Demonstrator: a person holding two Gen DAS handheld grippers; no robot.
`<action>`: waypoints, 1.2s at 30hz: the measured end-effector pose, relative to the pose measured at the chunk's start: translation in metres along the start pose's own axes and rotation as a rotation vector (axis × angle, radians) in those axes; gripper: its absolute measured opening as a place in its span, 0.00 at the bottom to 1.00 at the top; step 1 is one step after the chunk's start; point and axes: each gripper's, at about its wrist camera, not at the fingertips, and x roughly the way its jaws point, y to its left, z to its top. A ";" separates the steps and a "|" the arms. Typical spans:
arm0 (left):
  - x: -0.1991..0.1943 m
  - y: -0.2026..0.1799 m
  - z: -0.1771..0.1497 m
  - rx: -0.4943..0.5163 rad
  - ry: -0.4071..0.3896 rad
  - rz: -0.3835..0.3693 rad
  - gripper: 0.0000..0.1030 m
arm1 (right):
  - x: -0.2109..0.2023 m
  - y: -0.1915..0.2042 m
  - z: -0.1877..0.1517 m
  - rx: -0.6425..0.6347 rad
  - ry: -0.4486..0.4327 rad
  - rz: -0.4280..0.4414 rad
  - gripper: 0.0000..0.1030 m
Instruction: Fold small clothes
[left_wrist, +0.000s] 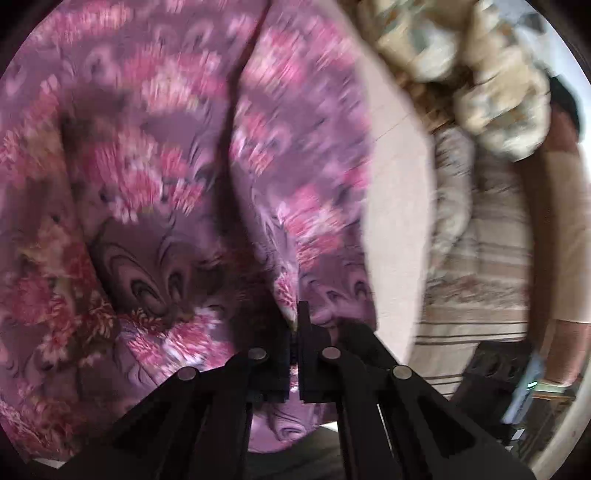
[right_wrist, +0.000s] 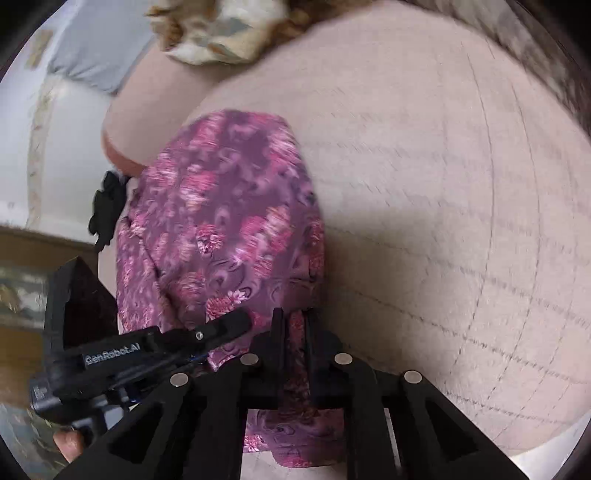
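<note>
A purple garment with pink flowers (left_wrist: 166, 177) fills the left wrist view and hangs blurred in front of the camera. My left gripper (left_wrist: 295, 332) is shut on its edge, with cloth pinched between the fingers. In the right wrist view the same garment (right_wrist: 221, 221) hangs over a pale pink bed surface (right_wrist: 424, 184). My right gripper (right_wrist: 295, 332) is shut on a fold of it. The left gripper's black body (right_wrist: 110, 354) shows close at the lower left of the right wrist view.
A crumpled beige and grey patterned cloth (left_wrist: 491, 92) lies at the upper right, and shows at the top of the right wrist view (right_wrist: 218, 33). A striped beige cloth (left_wrist: 480, 258) lies on the right. White furniture (right_wrist: 55, 147) stands at the left.
</note>
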 end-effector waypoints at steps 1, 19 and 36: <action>-0.013 -0.006 -0.001 0.027 -0.027 -0.020 0.02 | -0.008 0.006 -0.001 -0.032 -0.038 0.041 0.11; -0.154 0.150 -0.005 0.116 -0.100 0.090 0.02 | 0.074 0.152 -0.116 -0.398 0.184 0.251 0.34; -0.173 0.037 0.110 0.350 -0.214 0.100 0.64 | 0.019 0.151 0.096 -0.138 -0.208 0.200 0.88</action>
